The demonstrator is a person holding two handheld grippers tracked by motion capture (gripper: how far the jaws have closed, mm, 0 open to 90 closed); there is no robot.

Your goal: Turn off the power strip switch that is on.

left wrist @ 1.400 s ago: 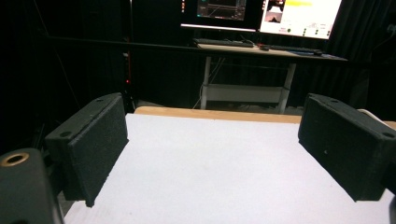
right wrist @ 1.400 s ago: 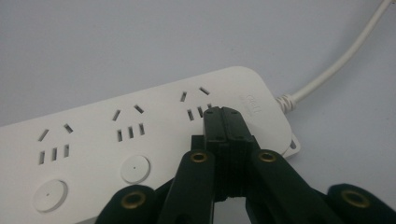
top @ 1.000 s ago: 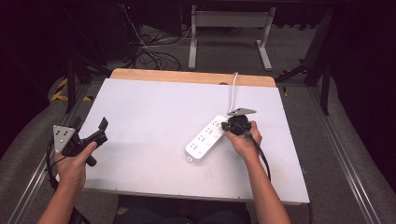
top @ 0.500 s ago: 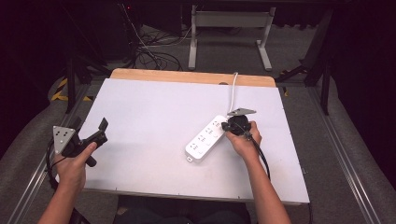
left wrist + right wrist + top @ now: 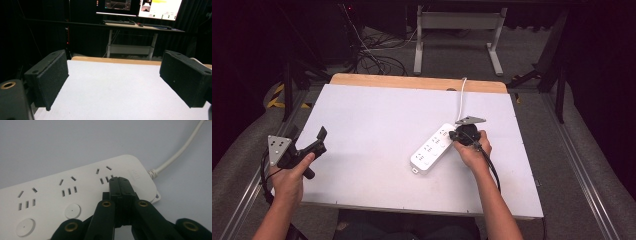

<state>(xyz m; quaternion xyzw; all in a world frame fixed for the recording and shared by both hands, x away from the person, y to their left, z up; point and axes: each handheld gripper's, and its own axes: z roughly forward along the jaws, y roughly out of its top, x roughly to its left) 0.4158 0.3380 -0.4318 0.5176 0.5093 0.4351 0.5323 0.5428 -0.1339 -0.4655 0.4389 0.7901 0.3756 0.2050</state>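
Power strip (image 5: 432,148) lies diagonally right of table (image 5: 362,115) centre; its cord (image 5: 460,97) runs off the far edge. Right gripper (image 5: 119,181), jaws pressed together, covers the strip's cord-end button. Left gripper (image 5: 113,82), jaws spread empty, hovers near the strip-free left edge.

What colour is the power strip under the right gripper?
White, cord included. The power strip shows best in the right gripper view, beneath the right gripper.

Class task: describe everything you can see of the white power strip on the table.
The power strip is a white, smooth plastic bar lying flat and diagonal on the table. It has socket groups with round buttons beside them. Its white cord runs toward the far edge. The shut right gripper tips rest over its cord-end socket.
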